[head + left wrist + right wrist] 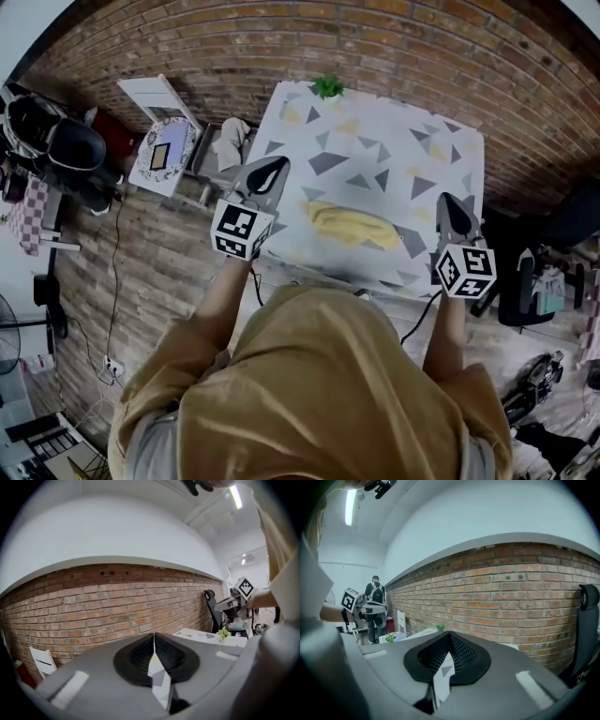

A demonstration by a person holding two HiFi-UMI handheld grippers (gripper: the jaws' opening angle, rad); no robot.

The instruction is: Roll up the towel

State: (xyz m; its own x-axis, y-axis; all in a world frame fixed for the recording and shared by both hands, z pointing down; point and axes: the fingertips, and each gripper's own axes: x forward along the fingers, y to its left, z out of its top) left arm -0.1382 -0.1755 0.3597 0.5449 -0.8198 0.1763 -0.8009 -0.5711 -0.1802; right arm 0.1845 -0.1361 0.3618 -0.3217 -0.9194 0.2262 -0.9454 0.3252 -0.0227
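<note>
A yellow towel [353, 225] lies rolled into a long bundle on the table [375, 141], which has a white cloth with grey and yellow triangles. My left gripper [274, 166] is raised over the table's left edge, jaws shut with nothing between them. My right gripper [450, 204] hangs over the table's right front part, also shut and empty. Both are apart from the towel. In the left gripper view the closed fingertips [154, 637] point at a brick wall; the right gripper [449, 635] view shows the same. The towel is hidden in both gripper views.
A small green plant [328, 86] stands at the table's far edge. A white chair [159, 103] and a round patterned board [164, 155] stand left of the table. A black office chair [586, 620] stands at the right. Brick wall [93, 602] runs behind.
</note>
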